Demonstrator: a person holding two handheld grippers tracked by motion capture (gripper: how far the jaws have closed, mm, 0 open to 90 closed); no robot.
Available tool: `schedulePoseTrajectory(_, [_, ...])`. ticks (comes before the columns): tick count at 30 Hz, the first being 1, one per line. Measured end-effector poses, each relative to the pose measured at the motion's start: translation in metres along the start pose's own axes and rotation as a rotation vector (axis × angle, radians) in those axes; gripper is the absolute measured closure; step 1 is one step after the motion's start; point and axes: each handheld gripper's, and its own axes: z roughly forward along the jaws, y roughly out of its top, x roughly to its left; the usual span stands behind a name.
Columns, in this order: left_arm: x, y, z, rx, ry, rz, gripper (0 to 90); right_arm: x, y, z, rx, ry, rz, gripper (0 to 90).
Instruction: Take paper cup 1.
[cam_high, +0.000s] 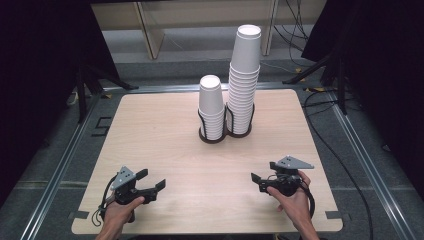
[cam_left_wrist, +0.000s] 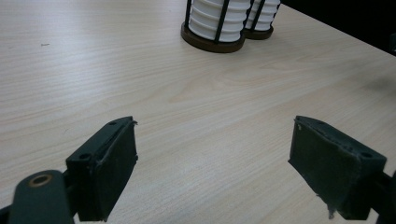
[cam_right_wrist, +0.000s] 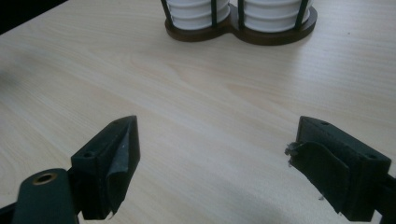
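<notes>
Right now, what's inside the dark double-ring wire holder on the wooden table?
Two stacks of white paper cups: a short stack in the left ring, a tall stack in the right. The dark double-ring wire holder bars partly cover the lowest cups.

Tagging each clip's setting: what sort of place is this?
Probably a lab recording station: a bare wooden table on a metal-framed floor, dark curtains at both sides, loose cables around it.

Even overhead light, dark surroundings, soft focus in close views.
</notes>
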Motion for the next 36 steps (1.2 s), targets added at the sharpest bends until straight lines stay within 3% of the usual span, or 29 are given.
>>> schedulePoseTrajectory(1, [-0.001,0.000,-0.001,0.007,0.012,-0.013,14.4,0.001,0.001,0.000,0.004,0.010,0.012,15.7])
schedulePoseTrajectory(2, [0.000,0.000,0.000,-0.003,0.003,0.000,14.4,0.000,0.003,0.000,-0.020,0.003,-0.016,15.8])
schedulePoseTrajectory(5, [0.000,0.000,0.000,-0.004,0.004,-0.004,14.4,0.001,0.009,0.002,-0.042,0.045,-0.003,16.0])
schedulePoseTrajectory(8, [0.000,0.000,0.000,-0.005,0.005,-0.007,14.4,0.002,0.014,0.003,-0.049,0.039,-0.016,16.0])
schedulePoseTrajectory(11, [0.000,-0.001,-0.001,-0.014,0.001,-0.003,14.4,0.010,0.029,0.009,-0.064,0.073,-0.023,16.0])
schedulePoseTrajectory(12, [0.000,-0.001,-0.002,-0.010,0.003,-0.001,14.5,0.011,0.033,0.009,-0.069,0.058,-0.053,16.1])
schedulePoseTrajectory(15, [0.001,0.000,-0.001,-0.016,0.004,-0.010,14.4,0.014,0.041,0.013,-0.072,0.066,-0.070,16.2])
schedulePoseTrajectory(16, [-0.002,-0.001,-0.004,0.015,0.034,-0.042,14.4,0.019,0.047,0.017,-0.084,0.079,-0.064,16.5])
schedulePoseTrajectory(24, [-0.002,0.000,-0.003,0.015,0.026,-0.021,14.4,0.027,0.069,0.032,-0.088,0.099,-0.113,16.6])
schedulePoseTrajectory(30, [-0.001,0.000,-0.004,0.021,0.033,-0.030,14.4,0.032,0.094,0.044,-0.129,0.103,-0.143,17.2])
schedulePoseTrajectory(31, [0.001,-0.001,-0.001,-0.012,0.006,-0.012,14.5,0.033,0.098,0.045,-0.135,0.113,-0.126,17.2])
schedulePoseTrajectory(33, [0.000,-0.001,-0.002,-0.005,0.015,-0.017,14.4,0.035,0.107,0.048,-0.147,0.117,-0.125,17.3])
schedulePoseTrajectory(35, [0.001,0.000,-0.001,-0.006,0.010,-0.015,14.4,0.035,0.111,0.048,-0.158,0.092,-0.142,17.2])
schedulePoseTrajectory(36, [-0.001,0.000,-0.002,0.010,0.024,-0.027,14.4,0.038,0.119,0.053,-0.167,0.122,-0.128,17.3])
